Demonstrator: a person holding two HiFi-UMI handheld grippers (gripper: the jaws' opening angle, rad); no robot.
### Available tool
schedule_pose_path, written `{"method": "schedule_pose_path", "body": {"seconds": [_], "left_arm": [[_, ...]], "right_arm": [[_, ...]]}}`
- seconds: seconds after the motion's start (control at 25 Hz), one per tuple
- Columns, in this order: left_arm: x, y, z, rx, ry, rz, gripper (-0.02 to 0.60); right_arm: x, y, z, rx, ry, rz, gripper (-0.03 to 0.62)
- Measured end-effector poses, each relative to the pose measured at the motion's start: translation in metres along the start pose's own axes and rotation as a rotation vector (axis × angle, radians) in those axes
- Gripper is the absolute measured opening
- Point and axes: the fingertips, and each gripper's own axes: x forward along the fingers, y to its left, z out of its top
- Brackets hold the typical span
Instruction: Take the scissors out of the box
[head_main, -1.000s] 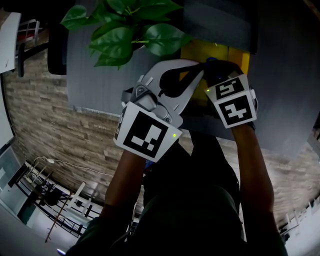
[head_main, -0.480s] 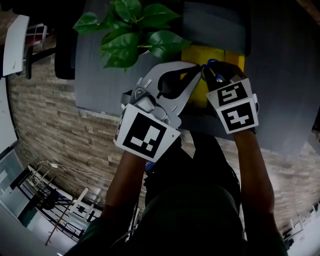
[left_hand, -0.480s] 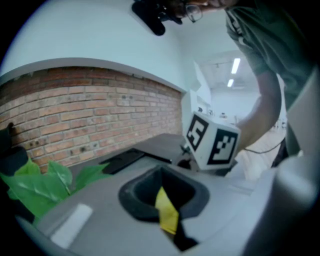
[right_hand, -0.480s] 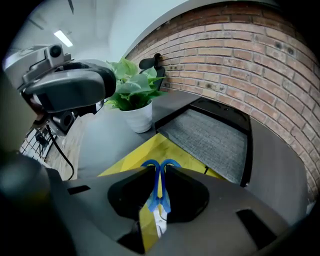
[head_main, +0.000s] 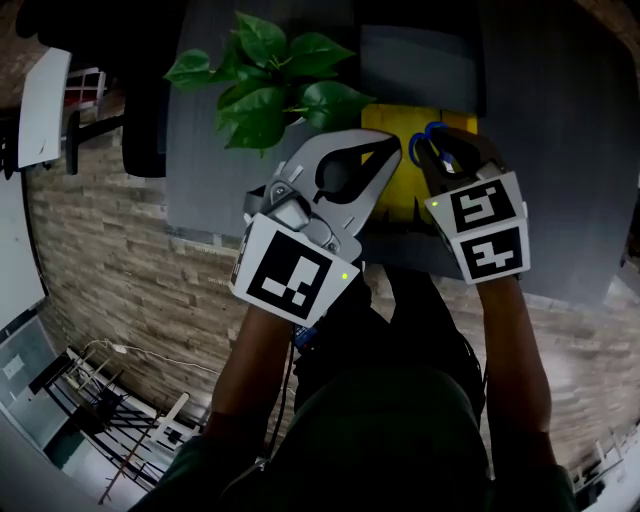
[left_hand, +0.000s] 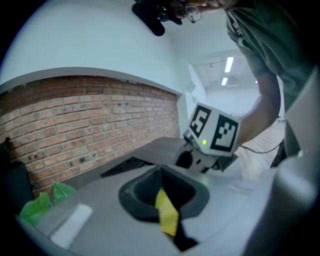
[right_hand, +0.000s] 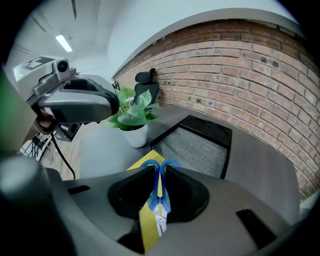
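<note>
Blue-handled scissors (right_hand: 159, 200) clamped in right claw (right_hand: 159, 170), left claw (left_hand: 161, 172) pinching yellow box (head_main: 402, 185) edge

A green leafy plant (head_main: 275, 75) stands at the upper middle of the head view, on a dark grey table (head_main: 570, 170). In the right gripper view it sits in a white pot (right_hand: 137, 135), and just right of it lies a grey mat (right_hand: 197, 145) in a black frame. A red brick wall (right_hand: 240, 65) runs behind, with a black chair (right_hand: 147, 85) at left

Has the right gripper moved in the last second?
Yes. In the head view the right gripper, holding the scissors, has shifted rightward relative to the yellow box.
</note>
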Motion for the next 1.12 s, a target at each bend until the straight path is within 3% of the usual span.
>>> {"method": "schedule_pose_path", "body": {"seconds": [0.64,1.12], "left_arm": [[-0.007,-0.018,0.055,0.106,-0.044,-0.057,0.000],[0.010,-0.041,0.078,0.169,-0.057,-0.114,0.000]], "right_arm": [[-0.086,-0.023,0.025,0.046,-0.145,-0.135,0.063],[-0.142,-0.061,-0.004,0.126,-0.192,-0.255,0.063]]}}
